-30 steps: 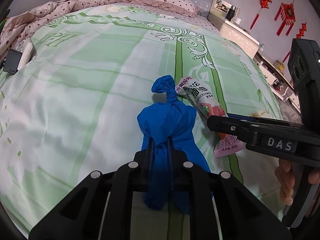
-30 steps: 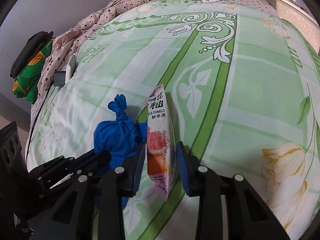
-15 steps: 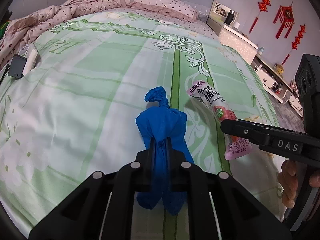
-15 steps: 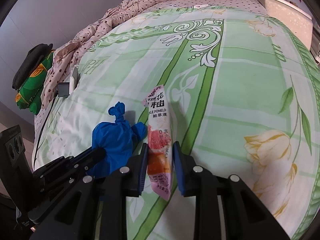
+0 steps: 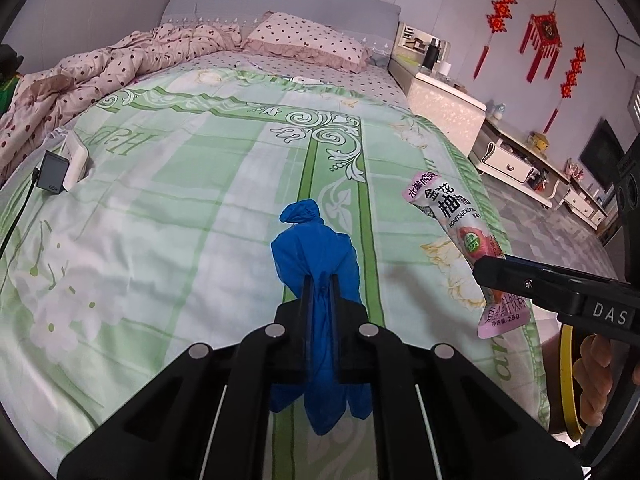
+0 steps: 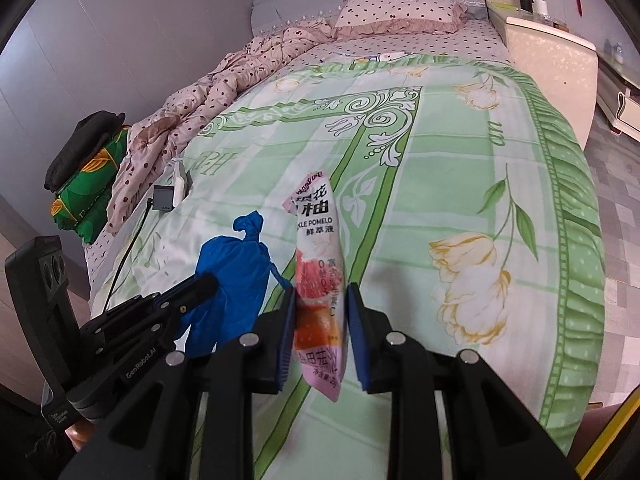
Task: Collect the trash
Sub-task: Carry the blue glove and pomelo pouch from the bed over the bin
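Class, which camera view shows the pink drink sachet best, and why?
The right wrist view: the pink sachet hangs centred in the right claw, almost its whole printed face readable. The left wrist view shows the sachet at the side, its lower part crossed by that claw.

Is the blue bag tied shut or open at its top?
Tied shut. The blue bag has a twisted knot at its top, seen in both views. What it contains cannot be told.

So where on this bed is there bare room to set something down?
The green bedspread lies bare between the pillow and the tulip print. Its left edge is crowded: rumpled quilt, charger, folded clothes.
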